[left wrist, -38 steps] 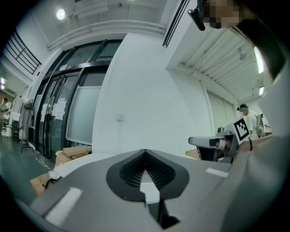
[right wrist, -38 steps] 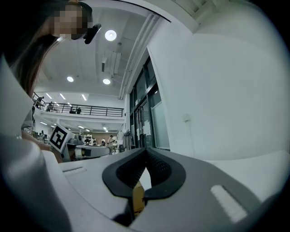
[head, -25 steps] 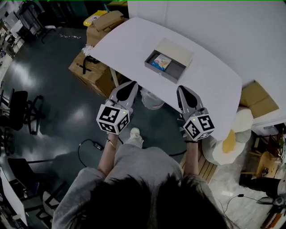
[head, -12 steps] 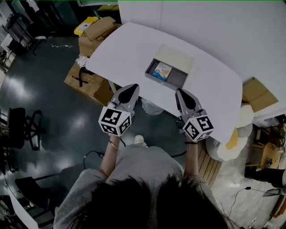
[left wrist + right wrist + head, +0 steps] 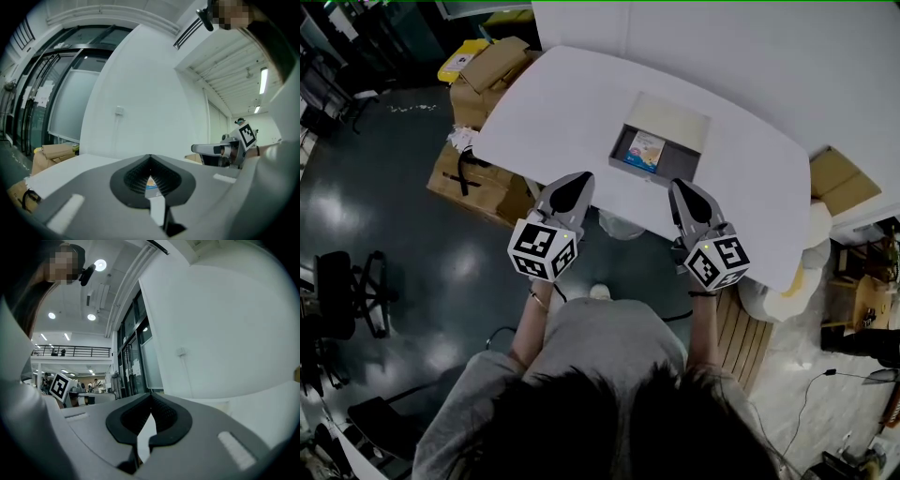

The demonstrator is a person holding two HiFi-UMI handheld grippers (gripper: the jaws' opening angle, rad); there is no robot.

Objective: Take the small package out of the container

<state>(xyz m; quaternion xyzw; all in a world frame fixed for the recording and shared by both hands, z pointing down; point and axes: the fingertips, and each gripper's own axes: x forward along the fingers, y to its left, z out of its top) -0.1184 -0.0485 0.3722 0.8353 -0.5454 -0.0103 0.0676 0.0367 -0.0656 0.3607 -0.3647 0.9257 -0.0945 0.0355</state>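
Small package [image 5: 645, 150] in container [image 5: 682, 161], ahead of left tongs [image 5: 581, 177], right tongs [image 5: 679, 186], untouched.

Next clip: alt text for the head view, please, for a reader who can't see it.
Seen from above, a person holds the left gripper and right gripper, both shut and empty, at the near edge of a white table. Beyond them an open grey container holds a small blue package, untouched.

left tool [image 5: 579, 178] and right tool [image 5: 679, 186] held side by side, jaws closed, empty.
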